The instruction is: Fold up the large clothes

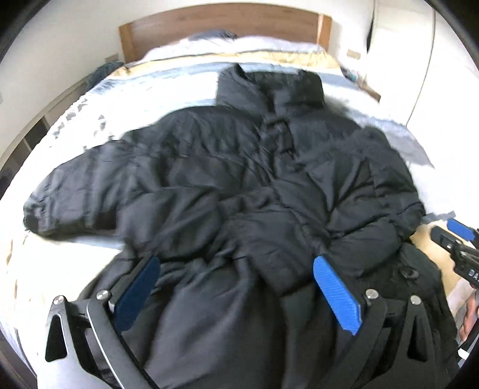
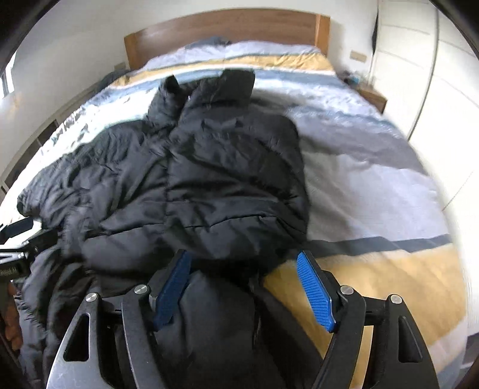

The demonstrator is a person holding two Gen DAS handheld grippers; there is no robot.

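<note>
A large black puffer jacket (image 1: 239, 179) lies front up on the bed, collar (image 1: 269, 86) toward the headboard. One sleeve (image 1: 60, 200) stretches out to the left; the right side is bunched in over the body. My left gripper (image 1: 236, 263) hovers over the jacket's lower part, open wide, its blue pads clear of the fabric. In the right wrist view the jacket (image 2: 209, 179) fills the left half of the bed. My right gripper (image 2: 243, 255) is open at the jacket's lower right edge, with dark fabric lying between its fingers but not pinched. Each gripper shows at the other view's edge (image 1: 458, 239) (image 2: 18, 230).
The bed carries a striped duvet (image 2: 374, 179) in white, grey, blue and mustard. A wooden headboard (image 1: 224, 24) stands at the far end. A white wardrobe (image 2: 419, 74) and a small nightstand (image 2: 371, 95) are on the right, low shelving on the left.
</note>
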